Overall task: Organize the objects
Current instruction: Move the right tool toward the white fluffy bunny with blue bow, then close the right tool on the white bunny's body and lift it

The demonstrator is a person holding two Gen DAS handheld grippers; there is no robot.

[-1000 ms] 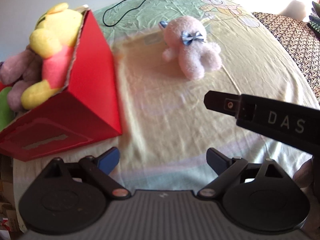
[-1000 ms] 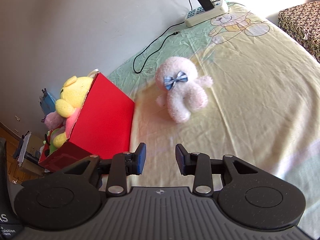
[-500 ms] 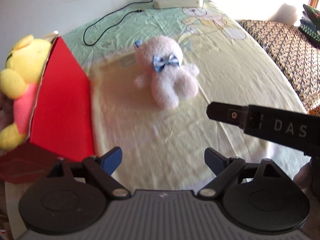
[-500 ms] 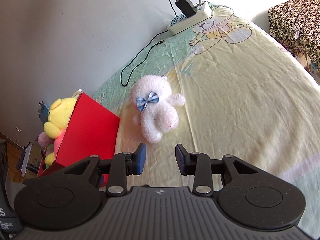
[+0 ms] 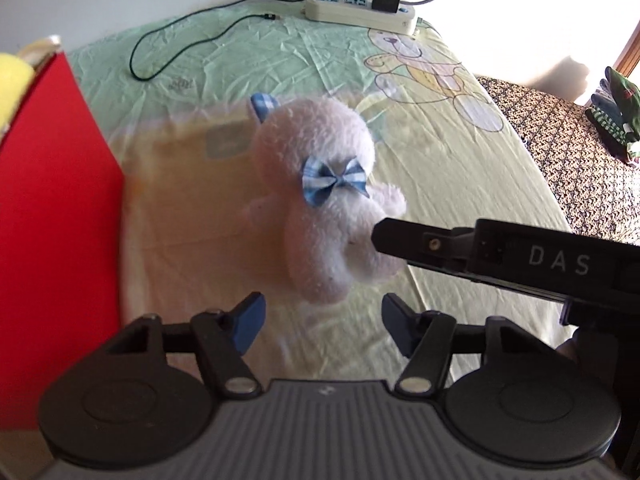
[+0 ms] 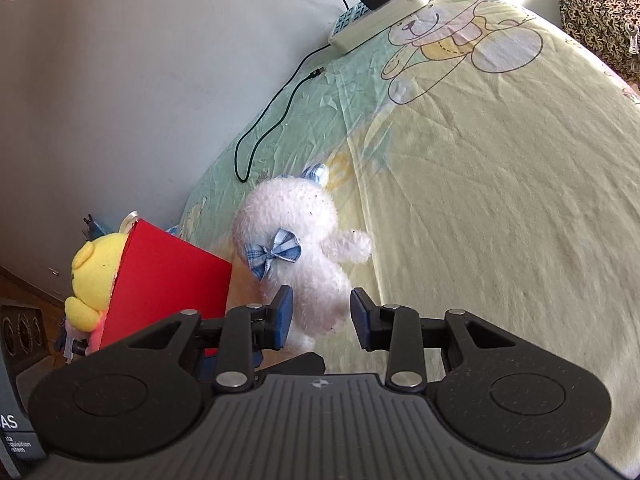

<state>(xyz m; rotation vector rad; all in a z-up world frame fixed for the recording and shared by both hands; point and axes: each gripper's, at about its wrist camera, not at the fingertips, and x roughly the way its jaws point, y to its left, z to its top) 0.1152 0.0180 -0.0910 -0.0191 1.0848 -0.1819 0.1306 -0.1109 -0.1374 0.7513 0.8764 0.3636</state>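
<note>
**Pink plush bear on the bedsheet, both grippers closing in, nothing held**

Bear: the pink plush bear (image 5: pixel 320 200) lies on its back on the yellow-green bedsheet (image 5: pixel 460 152), just beside the red box (image 5: pixel 52 208), not touching it as far as I can tell. Blue checked bow (image 5: pixel 334 180) at the neck; a second blue patch shows behind the head. The red box already carries a yellow plush toy (image 6: pixel 94 276) sticking out of its far end, with other soft toys only partly visible behind it.

Handling, as judged: light, soft, squashy. No risk of breakage. The fur will compress, so a shallow pinch on a limb could slide off; the fat lower body or a leg gives the most bulk to bite. The bow is a poor hold.

Left gripper (image 5: pixel 324 320): fingers spread wide, empty, the bear's lower end just ahead of and between the tips. No contact seen.

Right gripper (image 6: pixel 322 318): fingers parted to a moderate gap, empty, straddling the bear's lower body. The left-hand pad looks very near or brushing the fur; I cannot tell which. In the left wrist view, the right gripper's finger reaches in from the side up to the bear's leg.

Elsewhere: a white power strip (image 5: pixel 360 10) and black cable (image 5: pixel 180 52) at the far edge of the sheet, well apart from the bear.
</note>
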